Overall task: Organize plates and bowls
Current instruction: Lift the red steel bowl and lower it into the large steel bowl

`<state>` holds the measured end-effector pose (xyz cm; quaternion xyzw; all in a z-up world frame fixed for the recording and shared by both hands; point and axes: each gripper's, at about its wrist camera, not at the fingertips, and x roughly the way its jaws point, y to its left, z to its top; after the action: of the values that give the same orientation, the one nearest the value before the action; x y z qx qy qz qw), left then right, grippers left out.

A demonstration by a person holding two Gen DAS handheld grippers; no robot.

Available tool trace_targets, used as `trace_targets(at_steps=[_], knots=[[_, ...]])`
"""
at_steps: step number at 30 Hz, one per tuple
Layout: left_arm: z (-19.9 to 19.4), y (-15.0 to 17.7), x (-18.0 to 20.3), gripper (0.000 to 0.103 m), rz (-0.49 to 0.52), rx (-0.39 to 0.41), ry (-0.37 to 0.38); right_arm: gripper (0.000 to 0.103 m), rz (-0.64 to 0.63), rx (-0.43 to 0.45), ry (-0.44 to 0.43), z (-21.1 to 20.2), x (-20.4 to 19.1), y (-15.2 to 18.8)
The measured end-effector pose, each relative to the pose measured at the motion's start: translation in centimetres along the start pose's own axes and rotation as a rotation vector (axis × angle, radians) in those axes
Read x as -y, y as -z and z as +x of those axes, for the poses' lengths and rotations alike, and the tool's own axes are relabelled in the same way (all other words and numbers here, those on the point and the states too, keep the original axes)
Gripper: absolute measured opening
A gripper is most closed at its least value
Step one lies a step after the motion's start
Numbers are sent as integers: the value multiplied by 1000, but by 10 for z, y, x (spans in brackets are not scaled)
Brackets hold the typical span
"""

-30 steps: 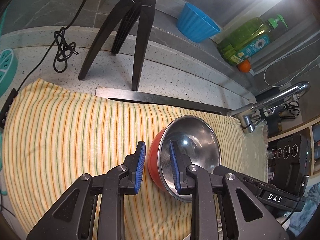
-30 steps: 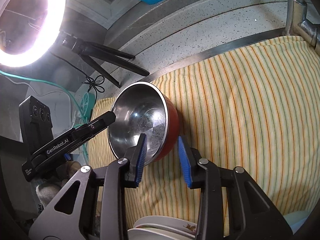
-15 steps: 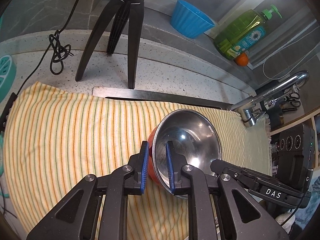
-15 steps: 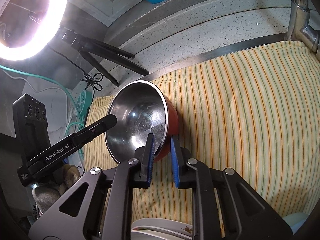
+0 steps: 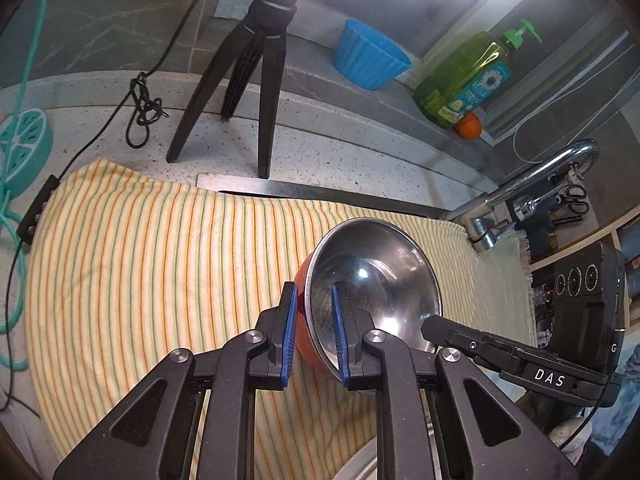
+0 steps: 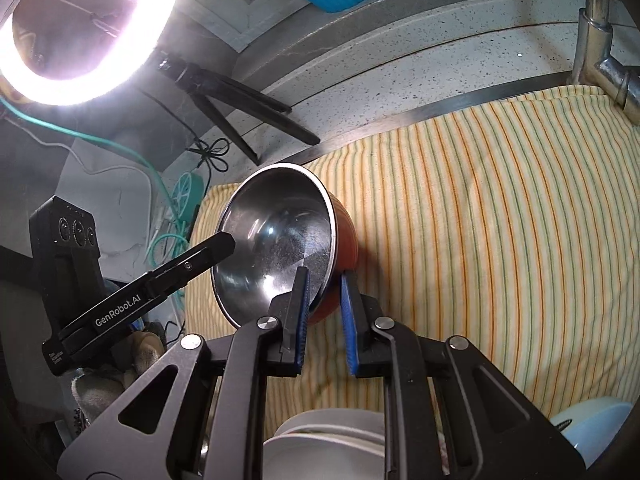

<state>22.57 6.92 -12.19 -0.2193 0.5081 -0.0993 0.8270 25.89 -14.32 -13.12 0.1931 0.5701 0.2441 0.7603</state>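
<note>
You hold one red bowl [image 5: 372, 300] with steel inside, tilted above the striped cloth [image 5: 140, 272] on the worktop [image 5: 340, 152]. Your two grippers both clamp its rim: the left gripper [image 5: 314, 332] on one side, the right gripper [image 6: 324, 312] on the opposite side. One blue ribbed bowl [image 5: 370, 60] stands on the ledge behind. Near you, white plates [image 6: 324, 444] are stacked, but cut off by the frame, so I cannot count them.
</note>
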Motion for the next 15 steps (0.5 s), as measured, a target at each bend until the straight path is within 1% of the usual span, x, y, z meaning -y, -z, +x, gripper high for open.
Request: trace_targets(at_steps=[8, 15], knots=[[-39, 20, 2, 15, -3, 62, 2, 16, -49, 5, -30, -24, -22, 22], [-75, 48, 1, 15, -23, 119, -2, 16, -104, 4, -51, -40, -46, 47]])
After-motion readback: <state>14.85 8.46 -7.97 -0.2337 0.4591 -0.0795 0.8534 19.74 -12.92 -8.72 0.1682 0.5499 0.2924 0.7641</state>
